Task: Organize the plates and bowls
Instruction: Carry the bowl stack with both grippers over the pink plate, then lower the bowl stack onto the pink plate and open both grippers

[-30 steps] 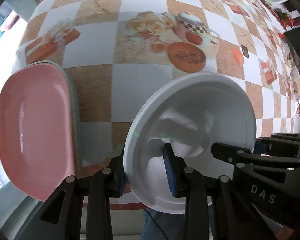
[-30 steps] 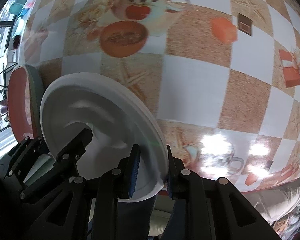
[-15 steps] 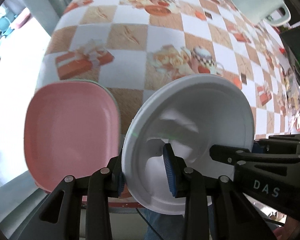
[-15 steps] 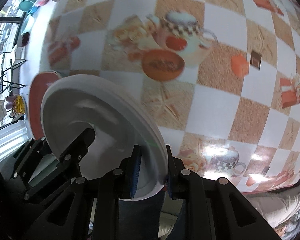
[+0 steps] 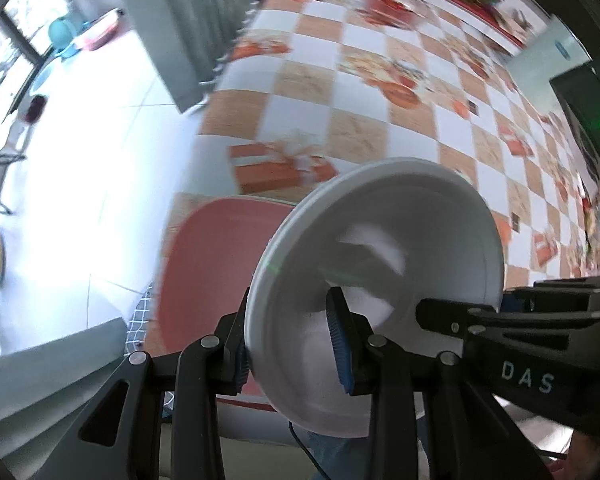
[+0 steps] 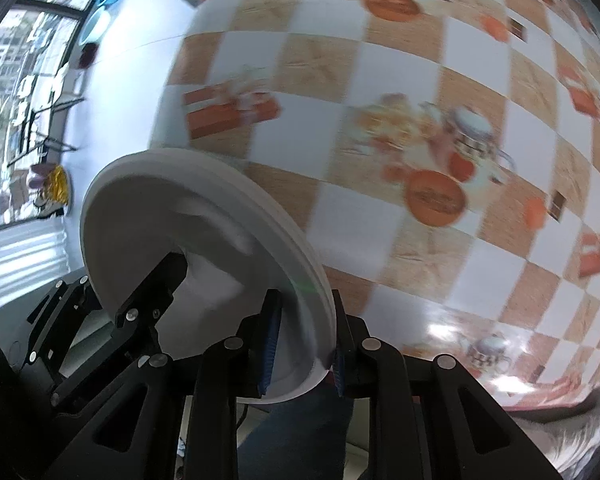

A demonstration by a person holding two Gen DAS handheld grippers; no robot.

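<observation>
A white round plate is held in the air above the near edge of the table, tilted on edge. My left gripper is shut on its left rim. My right gripper is shut on the opposite rim of the same white plate. The right gripper's fingers reach in from the right in the left wrist view. A pink squarish plate lies on the table's near left corner, below and left of the white plate.
The table has a checked cloth printed with teapots and gift boxes. A grey panel stands past its left edge, above a white tiled floor. A dark box with a green light is at the right.
Both grippers have lifted the white plate higher and tilted back, so more of the floor and far table shows. The pink plate now sits lower and closer behind the white plate.
</observation>
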